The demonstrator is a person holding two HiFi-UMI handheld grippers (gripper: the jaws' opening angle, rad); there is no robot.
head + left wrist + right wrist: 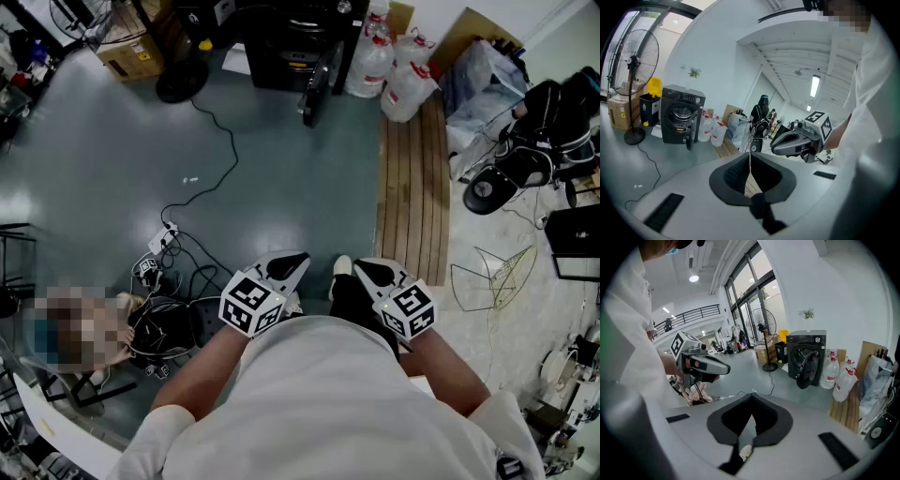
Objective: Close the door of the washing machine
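Observation:
A black front-loading washing machine (291, 42) stands at the far side of the floor, and its round door (314, 89) hangs open toward me. It also shows in the left gripper view as the washing machine (678, 119) with its door (689, 133) ajar, and in the right gripper view as the washing machine (807, 355) with its door (804, 375) swung out. My left gripper (296, 260) and right gripper (362, 269) are held side by side close to my body, far from the machine. Both are shut with nothing between the jaws, as seen at the left gripper (750, 158) and the right gripper (752, 398).
A pedestal fan (181, 82) and a cardboard box (127, 56) stand left of the machine. Large water bottles (398, 70) and a wooden pallet (412, 178) lie to its right. Cables and a power strip (164, 242) trail across the floor. A person (84, 328) crouches at my left.

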